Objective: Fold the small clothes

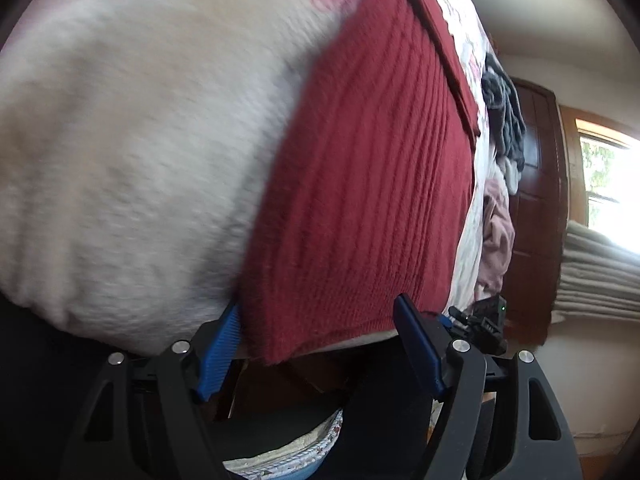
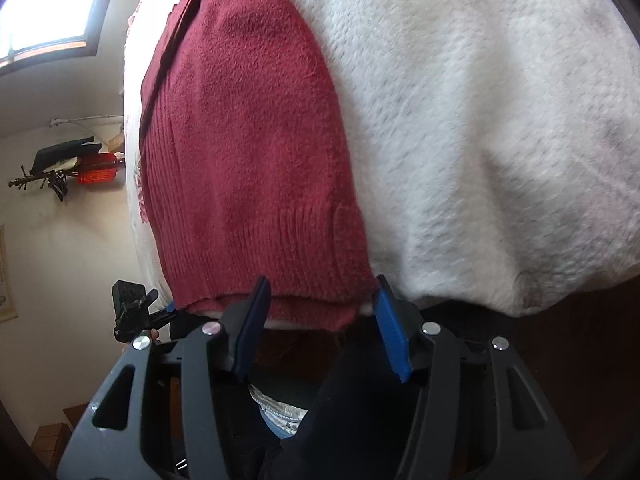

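Note:
A dark red knitted garment [image 1: 368, 184] lies flat on a white fleecy blanket [image 1: 132, 140], with a ribbed hem at the near edge of the bed. My left gripper [image 1: 318, 308] is open, its blue fingers on either side of the hem's left corner. My right gripper [image 2: 320, 284] is also open and straddles the hem's right corner on the same garment [image 2: 248, 152]. Neither pair of jaws is closed on the cloth. The blanket [image 2: 480, 120] fills the right of the right wrist view.
Beyond the garment lie a dark grey heap of clothes [image 1: 504, 120] and a pink one [image 1: 498, 236]. Behind them are a brown door [image 1: 538, 200] and a bright window [image 1: 608, 184]. A wall rack [image 2: 72, 168] holds dark and red items. Dark clothing of a person [image 2: 360, 420] fills the space below the bed edge.

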`<action>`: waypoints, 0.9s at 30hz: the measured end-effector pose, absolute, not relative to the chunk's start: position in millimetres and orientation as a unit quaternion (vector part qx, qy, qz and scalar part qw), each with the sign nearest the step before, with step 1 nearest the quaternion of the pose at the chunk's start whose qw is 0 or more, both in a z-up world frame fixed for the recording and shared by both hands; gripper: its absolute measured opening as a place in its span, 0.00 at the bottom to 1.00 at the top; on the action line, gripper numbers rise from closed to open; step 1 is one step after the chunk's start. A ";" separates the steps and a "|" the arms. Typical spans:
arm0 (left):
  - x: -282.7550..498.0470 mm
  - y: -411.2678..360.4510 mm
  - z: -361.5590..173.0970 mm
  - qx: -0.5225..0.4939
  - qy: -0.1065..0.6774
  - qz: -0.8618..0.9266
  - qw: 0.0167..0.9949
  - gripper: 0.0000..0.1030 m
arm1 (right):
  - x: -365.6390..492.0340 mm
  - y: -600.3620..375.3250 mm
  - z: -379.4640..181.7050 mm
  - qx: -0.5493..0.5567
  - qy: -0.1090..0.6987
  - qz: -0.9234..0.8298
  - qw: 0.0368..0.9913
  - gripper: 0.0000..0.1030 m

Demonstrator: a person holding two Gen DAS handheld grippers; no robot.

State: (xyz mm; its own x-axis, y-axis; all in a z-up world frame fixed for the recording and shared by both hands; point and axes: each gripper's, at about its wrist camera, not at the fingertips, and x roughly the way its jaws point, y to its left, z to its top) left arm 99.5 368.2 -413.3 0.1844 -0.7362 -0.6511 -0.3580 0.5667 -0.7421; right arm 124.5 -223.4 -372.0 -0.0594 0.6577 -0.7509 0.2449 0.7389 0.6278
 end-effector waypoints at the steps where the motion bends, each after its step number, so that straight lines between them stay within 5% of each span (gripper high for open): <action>1: 101.1 366.4 -412.2 -0.439 0.621 -0.149 0.632 0.73 | 124.2 -223.3 -372.0 0.319 0.708 0.170 0.607 0.52; 8: 97.3 370.7 -413.1 -0.432 0.627 -0.137 0.633 0.65 | 123.6 -220.8 -371.6 0.315 0.710 0.169 0.607 0.52; 15: 96.5 368.5 -415.8 -0.417 0.639 -0.127 0.634 0.32 | 120.3 -224.6 -376.7 0.333 0.705 0.166 0.604 0.49; 16: 95.7 368.4 -415.7 -0.417 0.639 -0.125 0.634 0.22 | 120.2 -224.0 -377.2 0.331 0.705 0.164 0.605 0.41; 18: 94.3 367.9 -412.8 -0.416 0.636 -0.124 0.637 0.08 | 119.6 -223.4 -378.1 0.329 0.704 0.162 0.608 0.10; 19: 93.0 368.0 -409.2 -0.417 0.632 -0.125 0.641 0.08 | 119.0 -224.3 -377.7 0.331 0.702 0.161 0.610 0.06; 27: 84.2 377.9 -376.5 -0.458 0.579 -0.135 0.661 0.06 | 111.0 -227.0 -348.0 0.341 0.668 0.174 0.638 0.04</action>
